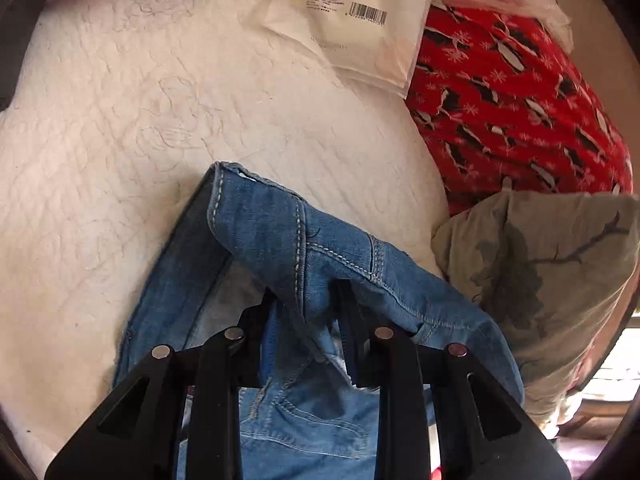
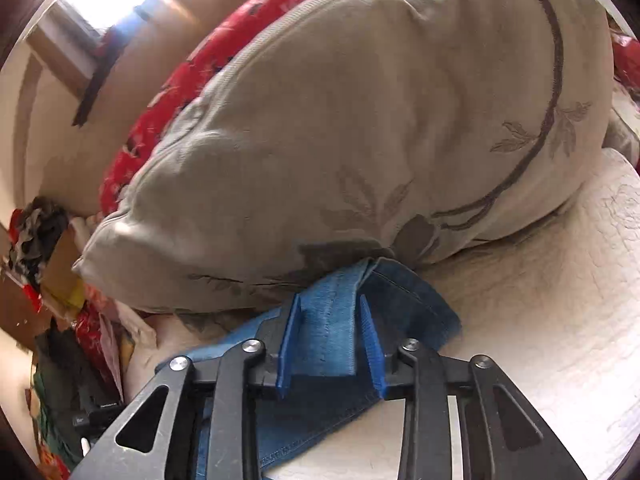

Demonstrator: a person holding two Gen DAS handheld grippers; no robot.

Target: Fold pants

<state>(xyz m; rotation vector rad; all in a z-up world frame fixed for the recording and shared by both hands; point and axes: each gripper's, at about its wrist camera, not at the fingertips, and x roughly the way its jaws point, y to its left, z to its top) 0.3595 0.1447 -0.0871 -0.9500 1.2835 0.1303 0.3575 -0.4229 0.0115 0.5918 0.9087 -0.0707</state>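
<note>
Blue denim pants (image 1: 280, 240) lie on a white quilted bed (image 1: 120, 140). In the left wrist view my left gripper (image 1: 306, 304) is shut on a bunched fold of the waist end, which drapes over the fingers. In the right wrist view my right gripper (image 2: 330, 332) has its blue fingers (image 2: 370, 340) on either side of a raised strip of the pants (image 2: 332, 320), close to the beige pillow. The strip fills the gap between them.
A beige leaf-print pillow (image 2: 360, 120) lies right ahead of the right gripper and shows in the left wrist view (image 1: 540, 260). A red penguin-print cloth (image 1: 520, 100) and a white plastic package (image 1: 348, 12) lie at the far side. Clutter (image 2: 60, 320) sits beside the bed.
</note>
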